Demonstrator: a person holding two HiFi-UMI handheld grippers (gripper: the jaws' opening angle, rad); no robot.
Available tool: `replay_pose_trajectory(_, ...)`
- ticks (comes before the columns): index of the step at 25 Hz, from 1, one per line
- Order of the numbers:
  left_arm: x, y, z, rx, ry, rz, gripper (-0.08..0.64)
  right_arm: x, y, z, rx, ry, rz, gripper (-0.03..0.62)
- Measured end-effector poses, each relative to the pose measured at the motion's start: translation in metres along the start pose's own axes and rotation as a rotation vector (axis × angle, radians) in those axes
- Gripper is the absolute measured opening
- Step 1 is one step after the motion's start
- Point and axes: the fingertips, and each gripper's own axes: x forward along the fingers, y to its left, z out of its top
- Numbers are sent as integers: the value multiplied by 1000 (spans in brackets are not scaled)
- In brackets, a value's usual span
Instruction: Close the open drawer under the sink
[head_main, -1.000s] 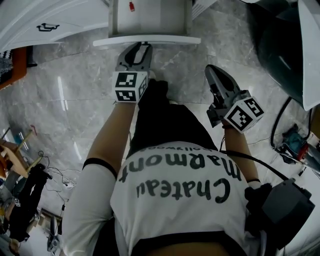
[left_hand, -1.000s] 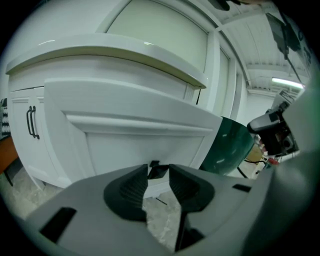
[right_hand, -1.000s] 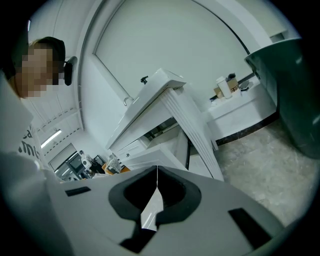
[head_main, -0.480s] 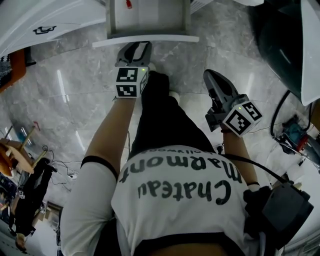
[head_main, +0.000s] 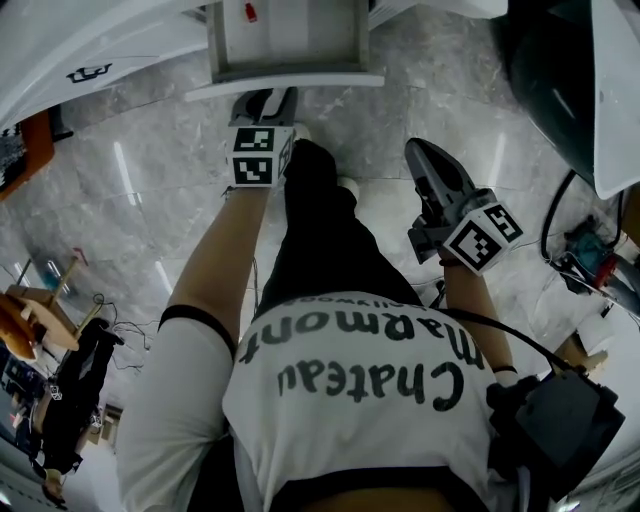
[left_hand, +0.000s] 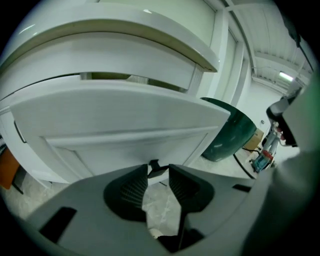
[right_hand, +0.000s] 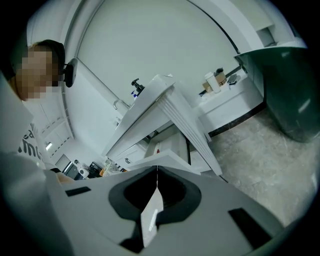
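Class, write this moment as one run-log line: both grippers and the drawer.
left gripper: open, tips at drawer front | right gripper: shut, empty | drawer: partly open

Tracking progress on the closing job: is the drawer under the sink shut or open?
Open. In the head view the drawer juts out from the cabinet, its inside exposed, with a small red item in it.

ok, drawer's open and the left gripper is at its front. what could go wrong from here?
1. The left gripper has its jaws apart, low on the drawer front. A push there could slide off under the edge, or a jaw could catch the dark fitting at the tips.
2. A red item lies loose in the drawer; a hard shove may throw it or jam it.
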Motion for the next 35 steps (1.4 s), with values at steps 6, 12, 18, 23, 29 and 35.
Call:
replay_pose_trajectory(6,2,1,3,-6,17,-23,129,-5,4,3,19,-12,-26,12)
replay_pose_trajectory(12,6,8,7,-17,34,-36,130,-1,10,9,29,-28,-50,12)
replay_pose_trajectory(18,11,10,13,-24,38,-53,130,6,13,14,35,-33,-52,12)
replay_pose_trajectory(23,12,7,16,-12,47,-71,130,11,18,18,32,-38,-39,12)
replay_pose_trajectory(29,14,10,18,-16,51,-64,130,12,18,20,34,-46,-40,12)
replay_pose_trajectory(35,17,12,21,-29,44,-54,130,11,13,21,40,-49,-51,12)
